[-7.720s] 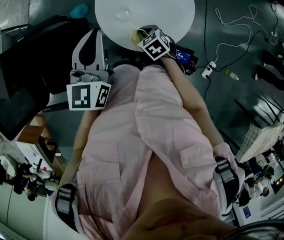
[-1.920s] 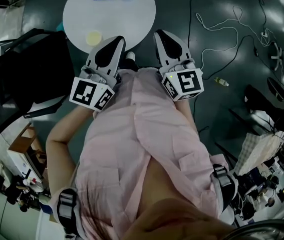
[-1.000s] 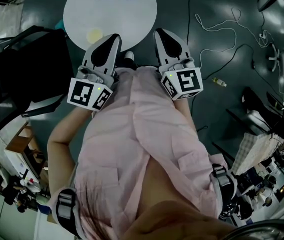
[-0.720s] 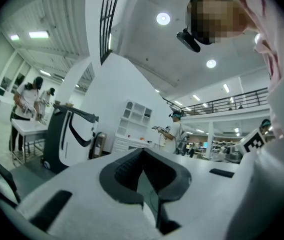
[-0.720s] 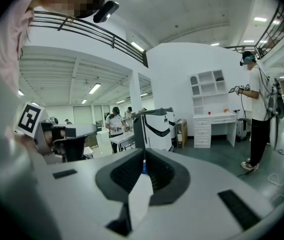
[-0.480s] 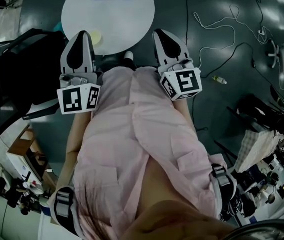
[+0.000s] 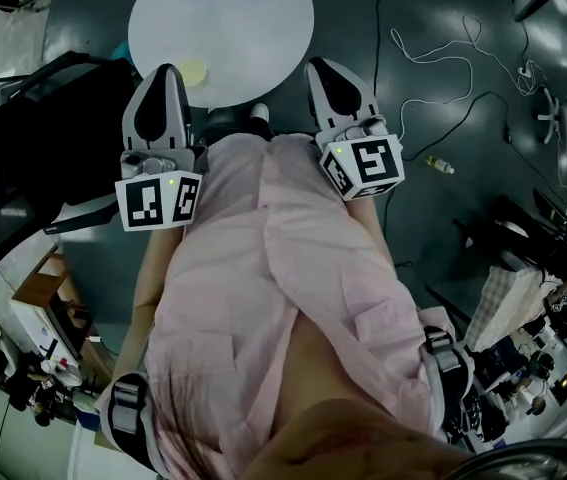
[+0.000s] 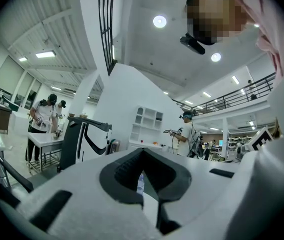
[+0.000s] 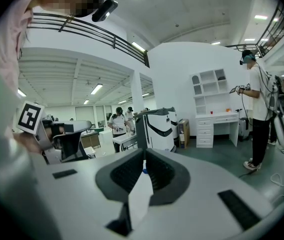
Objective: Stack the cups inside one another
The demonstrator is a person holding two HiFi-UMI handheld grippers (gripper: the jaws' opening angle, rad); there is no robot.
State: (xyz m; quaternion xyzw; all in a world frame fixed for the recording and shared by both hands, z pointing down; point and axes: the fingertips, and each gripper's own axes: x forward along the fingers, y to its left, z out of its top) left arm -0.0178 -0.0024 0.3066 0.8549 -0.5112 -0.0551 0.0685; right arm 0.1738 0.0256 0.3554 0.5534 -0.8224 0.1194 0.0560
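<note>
**A:** Where's the cup, and what are the claws doing?

**B:** The pale yellow cup [image 7: 193,71] sits at the near-left edge of the round white surface [image 7: 253,38], just right of the left claw [image 7: 165,68]. The right claw [image 7: 319,65] hangs by the near-right edge. Both claws are pressed together with nothing in them.

**A:** What's the risk?

**B:** The cup is very near the rim. A sideways swing of the left claw could knock it off, and a claw that doesn't spread first would only shove it.

**A:** How is it oriented?

**B:** From above it shows as a circle, so I judge it upright, mouth up, long axis vertical. I can't tell whether others are nested inside.
</note>
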